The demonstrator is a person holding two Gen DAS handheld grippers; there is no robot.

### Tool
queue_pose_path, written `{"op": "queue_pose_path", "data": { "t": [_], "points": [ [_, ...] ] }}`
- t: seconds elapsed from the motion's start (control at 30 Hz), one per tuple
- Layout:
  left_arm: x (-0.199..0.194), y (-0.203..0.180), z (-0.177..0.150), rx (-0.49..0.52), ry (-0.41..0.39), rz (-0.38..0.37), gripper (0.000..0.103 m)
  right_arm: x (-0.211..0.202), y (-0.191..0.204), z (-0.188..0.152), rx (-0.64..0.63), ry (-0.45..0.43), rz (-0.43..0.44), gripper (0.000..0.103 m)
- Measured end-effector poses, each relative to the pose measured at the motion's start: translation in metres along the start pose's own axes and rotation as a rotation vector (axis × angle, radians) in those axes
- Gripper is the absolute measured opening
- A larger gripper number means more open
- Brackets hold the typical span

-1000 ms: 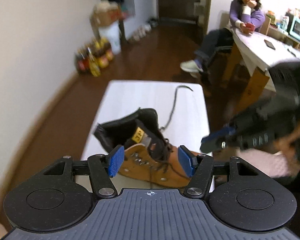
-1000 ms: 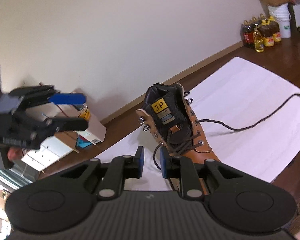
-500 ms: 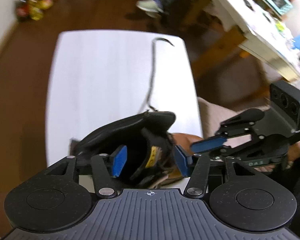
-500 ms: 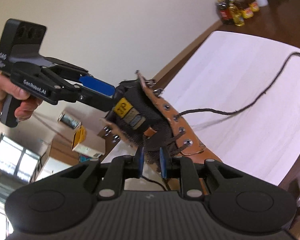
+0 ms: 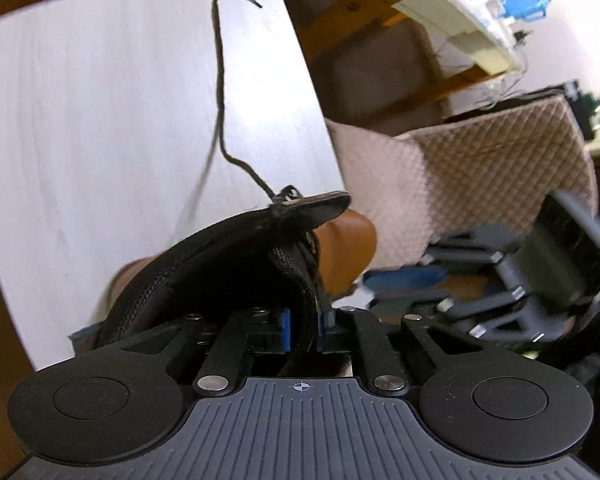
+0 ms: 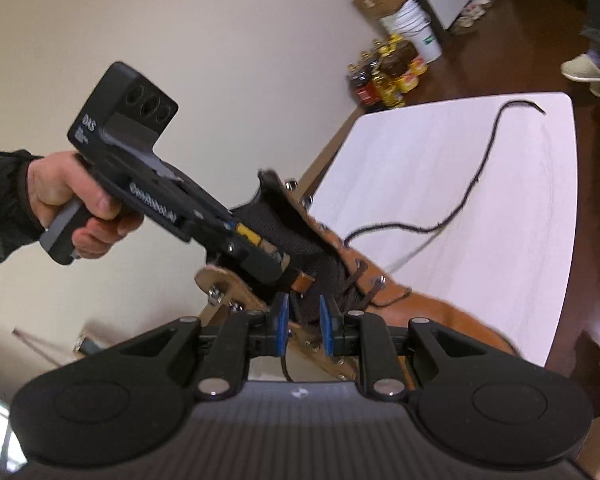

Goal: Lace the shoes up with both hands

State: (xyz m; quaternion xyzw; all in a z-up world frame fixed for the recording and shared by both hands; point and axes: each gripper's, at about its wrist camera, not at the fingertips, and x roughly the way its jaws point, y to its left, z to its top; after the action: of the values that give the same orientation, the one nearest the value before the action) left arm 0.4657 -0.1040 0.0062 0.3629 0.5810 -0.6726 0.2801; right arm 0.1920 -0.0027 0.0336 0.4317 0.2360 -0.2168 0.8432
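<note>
- Closing at this moment, the left claw (image 5: 302, 330) has its blue pads on either side of the boot's black tongue (image 5: 236, 256); the tongue fills the gap and the pads appear to press it, so this reads as a grip taking hold.
- The right claw (image 6: 303, 330) stands narrowed, its pads flanking the dark laced area at the boot's throat; whether they pinch a lace strand cannot be told from either view.
- The tan boot (image 6: 440, 316) lies at the near end of the white tabletop (image 5: 100, 120), its long axis running from the open collar near the left claw down to the toe at the right.
- The loose lace (image 6: 488, 168) leaves the boot's far eyelet row and trails across the tabletop away from both claws, its free tip (image 5: 256, 2) near the far edge.
- Judgement: the coming move turns on that lace. It lies beyond the boot from both claws, on the right claw's side, and with the left claw occupied on the tongue, the right is the likelier one to fetch it.
- The right wrist view alone shows the left hand (image 6: 72, 204) on its handle, the metal eyelets (image 6: 220, 294) and the tongue's yellow label.
- The left wrist view alone shows the quilted beige seat (image 5: 480, 168) beside the tabletop, and the right claw as a blurred shape low at the right.
</note>
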Motion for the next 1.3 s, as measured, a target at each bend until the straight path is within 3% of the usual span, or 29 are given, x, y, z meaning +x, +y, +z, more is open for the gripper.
{"op": "queue_pose_path", "data": {
  "t": [0.23, 0.4, 0.47, 0.57, 0.73, 1.13, 1.3],
  "points": [
    [-0.004, 0.02, -0.009, -0.044, -0.034, -0.109, 0.01, 0.029, 0.009, 0.012, -0.045, 0.029, -0.01, 0.016],
    [-0.001, 0.025, -0.006, -0.053, -0.042, -0.133, 0.01, 0.045, 0.012, 0.013, -0.075, 0.091, -0.031, 0.014],
    [-0.002, 0.024, -0.004, -0.041, -0.042, -0.136, 0.01, 0.047, 0.01, 0.017, -0.062, 0.12, -0.017, 0.014],
    [-0.005, 0.018, 0.0, 0.002, -0.048, -0.12, 0.01, 0.052, 0.005, 0.025, -0.04, 0.18, 0.036, 0.006],
    [-0.008, 0.017, 0.0, 0.008, -0.045, -0.121, 0.01, 0.063, -0.008, 0.032, 0.0, 0.26, 0.108, 0.006],
    [-0.007, 0.014, -0.003, 0.002, -0.031, -0.098, 0.01, 0.048, 0.01, 0.003, 0.017, 0.048, -0.054, 0.002],
    [-0.007, 0.011, -0.003, 0.036, -0.033, -0.072, 0.01, 0.041, -0.001, 0.007, 0.04, 0.057, -0.025, 0.017]
  ]
}}
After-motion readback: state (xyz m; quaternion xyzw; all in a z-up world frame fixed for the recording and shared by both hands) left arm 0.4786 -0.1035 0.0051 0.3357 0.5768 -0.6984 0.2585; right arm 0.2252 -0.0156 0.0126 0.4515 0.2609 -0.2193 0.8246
